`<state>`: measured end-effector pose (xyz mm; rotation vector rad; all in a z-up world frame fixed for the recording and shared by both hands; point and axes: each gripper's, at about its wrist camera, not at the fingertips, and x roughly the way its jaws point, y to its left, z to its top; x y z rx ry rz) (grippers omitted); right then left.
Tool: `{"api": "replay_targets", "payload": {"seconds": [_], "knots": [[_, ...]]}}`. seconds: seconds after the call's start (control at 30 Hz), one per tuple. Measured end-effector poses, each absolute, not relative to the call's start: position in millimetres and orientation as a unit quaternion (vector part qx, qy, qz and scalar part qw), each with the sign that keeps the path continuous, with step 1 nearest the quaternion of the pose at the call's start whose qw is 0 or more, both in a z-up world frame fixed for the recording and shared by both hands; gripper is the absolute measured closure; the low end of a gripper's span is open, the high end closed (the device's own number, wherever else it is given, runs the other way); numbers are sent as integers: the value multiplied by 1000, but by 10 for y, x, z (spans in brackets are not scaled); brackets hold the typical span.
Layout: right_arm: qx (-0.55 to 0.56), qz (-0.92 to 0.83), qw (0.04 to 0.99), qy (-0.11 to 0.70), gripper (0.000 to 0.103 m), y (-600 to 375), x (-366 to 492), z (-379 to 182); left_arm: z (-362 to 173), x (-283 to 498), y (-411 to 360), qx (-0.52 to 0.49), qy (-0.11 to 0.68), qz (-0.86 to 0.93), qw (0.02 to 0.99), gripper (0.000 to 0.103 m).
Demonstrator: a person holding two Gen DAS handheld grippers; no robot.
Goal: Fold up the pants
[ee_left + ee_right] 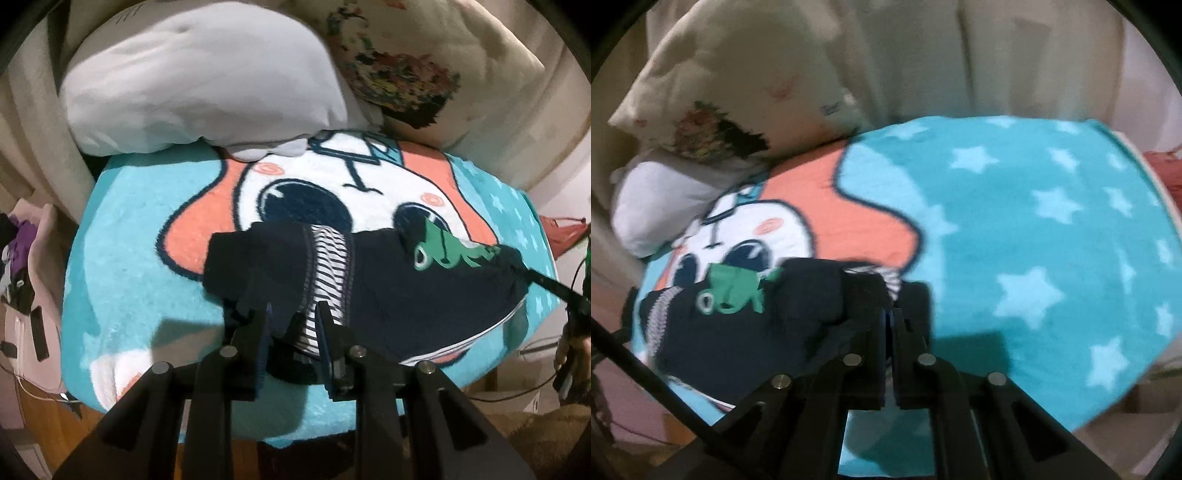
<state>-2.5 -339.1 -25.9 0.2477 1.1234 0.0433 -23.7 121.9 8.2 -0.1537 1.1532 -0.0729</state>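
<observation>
Small navy pants [406, 295] with a striped lining and a green frog print [439, 251] lie bunched on a turquoise cartoon blanket [122, 258]. My left gripper [295, 314] has its fingers a little apart around the striped waistband fold near the pants' left end. In the right wrist view the pants [738, 332] lie to the left, frog print [733, 288] up. My right gripper [892, 295] is shut on the pants' right edge, with navy and striped cloth pinched between the pads.
A white pillow [199, 88] and a cream printed pillow [424, 66] lie at the blanket's far end. A pink bag [33, 295] sits off the left edge. The starred turquoise part of the blanket [1052, 240] stretches to the right.
</observation>
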Motion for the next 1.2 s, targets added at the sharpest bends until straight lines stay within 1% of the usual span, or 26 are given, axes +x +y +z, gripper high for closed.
{"api": "replay_targets", "payload": {"seconds": [0.17, 0.3, 0.37, 0.4, 0.43, 0.5, 0.53, 0.6, 0.7, 0.77, 0.8, 0.87, 0.9, 0.97, 1.0, 1.1, 1.2], "knots": [[122, -2, 826, 550, 101, -3533, -40, -432, -7, -190, 1256, -74, 551, -22, 831, 79], [83, -9, 820, 567, 100, -3439, 2, -475, -64, -166, 1357, -88, 556, -4, 827, 79], [76, -43, 816, 571, 96, -3492, -11, -473, -78, -171, 1445, -100, 555, 12, 826, 78], [89, -60, 818, 565, 93, -3559, -37, -424, -84, -188, 1535, -113, 553, 25, 825, 74], [110, -77, 823, 552, 88, -3643, -81, -339, -88, -202, 1593, -122, 551, 33, 825, 71], [127, -103, 837, 522, 79, -3726, -146, -137, -92, -252, 1733, -145, 546, 49, 824, 70], [123, -103, 845, 510, 79, -3708, -145, -40, -104, -263, 1777, -153, 545, 52, 823, 68], [101, -75, 859, 497, 79, -3536, -76, 118, -154, -272, 1867, -172, 547, 54, 817, 66], [78, 28, 855, 512, 79, -2999, 136, 152, -212, -207, 1920, -204, 544, 39, 813, 64], [77, 112, 838, 529, 79, -2518, 271, 81, -227, -141, 1916, -223, 539, 19, 812, 55], [77, 149, 826, 538, 79, -2309, 315, 42, -230, -113, 1909, -231, 536, 10, 812, 49], [69, 220, 804, 548, 79, -1831, 339, -6, -262, -3, 1870, -240, 534, -8, 810, 48], [55, 250, 796, 549, 79, -1578, 322, -20, -273, 36, 1845, -237, 536, -11, 810, 49], [22, 292, 783, 550, 79, -1168, 283, -56, -305, 114, 1774, -217, 548, -10, 808, 79], [5, 307, 778, 548, 79, -984, 257, -72, -327, 129, 1737, -207, 560, -7, 802, 85], [-15, 347, 757, 554, 79, -617, 192, -136, -291, 25, 1768, -207, 567, 4, 797, 85], [-3, 381, 732, 565, 79, -399, 186, -186, -252, -137, 1861, -218, 573, 12, 790, 85]]}}
